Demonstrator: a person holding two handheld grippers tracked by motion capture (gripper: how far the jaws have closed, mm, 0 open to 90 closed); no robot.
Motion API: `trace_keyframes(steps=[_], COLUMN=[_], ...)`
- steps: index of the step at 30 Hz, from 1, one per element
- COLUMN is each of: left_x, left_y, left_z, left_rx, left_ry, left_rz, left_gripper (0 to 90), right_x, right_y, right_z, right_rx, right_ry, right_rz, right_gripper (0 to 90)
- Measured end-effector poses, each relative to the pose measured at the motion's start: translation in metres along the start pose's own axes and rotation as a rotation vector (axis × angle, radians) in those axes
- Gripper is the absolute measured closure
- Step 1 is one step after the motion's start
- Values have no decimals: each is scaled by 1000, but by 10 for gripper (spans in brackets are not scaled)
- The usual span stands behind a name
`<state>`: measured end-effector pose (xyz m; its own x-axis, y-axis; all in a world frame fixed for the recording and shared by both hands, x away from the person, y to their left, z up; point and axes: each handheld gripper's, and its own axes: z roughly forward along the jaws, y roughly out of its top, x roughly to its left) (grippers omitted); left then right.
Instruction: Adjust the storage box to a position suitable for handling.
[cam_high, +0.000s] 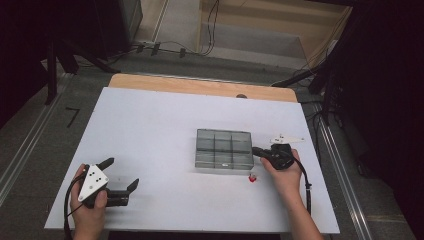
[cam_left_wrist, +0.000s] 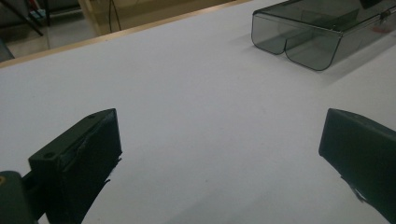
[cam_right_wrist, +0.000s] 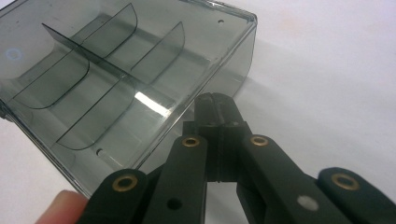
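Nearest you, your left gripper (cam_high: 118, 176) rests on the worktop (cam_high: 150, 125) with jaws wide apart, empty. Your right gripper (cam_right_wrist: 215, 103), jaws closed on nothing, touches the divided box (cam_high: 223, 149) at mid-worktop. Its compartments look empty; a small red piece (cam_high: 252, 177) lies outside, so filling seems unstarted.

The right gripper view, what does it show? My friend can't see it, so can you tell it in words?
Black tongs, shut tight with nothing between them, point at the near wall of a smoky see-through box split into compartments by thin dividers. The box sits on a white table, and a fingertip peeks in at the bottom left.
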<state>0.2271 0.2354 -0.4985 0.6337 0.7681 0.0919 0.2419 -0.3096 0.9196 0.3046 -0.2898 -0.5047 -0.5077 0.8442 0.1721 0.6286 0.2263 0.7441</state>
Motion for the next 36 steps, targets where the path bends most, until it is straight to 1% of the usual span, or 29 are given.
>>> trace_keyframes(steps=[3, 8, 12, 14, 17, 25, 30, 32, 35, 36], left_x=[1, 1, 1, 1, 1, 2, 2, 2, 2, 2], left_y=[0, 0, 0, 0, 0, 0, 0, 0, 0, 0], left_z=[0, 0, 0, 0, 0, 0, -1, -1, -1, -1], left_rx=[-2, 1, 1, 1, 0, -3, -2, -3, -6, -6], left_ry=[-1, -2, -4, -5, -7, -11, -14, -14, -18, -17], left_rz=[-5, -5, -6, -6, -7, -10, -9, -9, -13, -12], left_gripper=[0, 0, 0, 0, 0, 0, 0, 0, 0, 0], right_x=[5, 13, 18, 20, 23, 29, 28, 29, 29, 29], right_y=[2, 5, 8, 9, 11, 13, 13, 13, 13, 13], right_z=[4, 9, 13, 16, 18, 22, 22, 20, 13, 13], right_rx=[-2, 3, 2, 1, 0, 0, -6, -12, -37, -37], right_ry=[11, 17, 23, 25, 30, 38, 42, 45, 38, 38], right_rz=[1, -13, -12, -21, -16, -27, -26, -34, -36, -36], right_gripper=[885, 885, 885, 884, 884, 884, 883, 883, 881, 881])
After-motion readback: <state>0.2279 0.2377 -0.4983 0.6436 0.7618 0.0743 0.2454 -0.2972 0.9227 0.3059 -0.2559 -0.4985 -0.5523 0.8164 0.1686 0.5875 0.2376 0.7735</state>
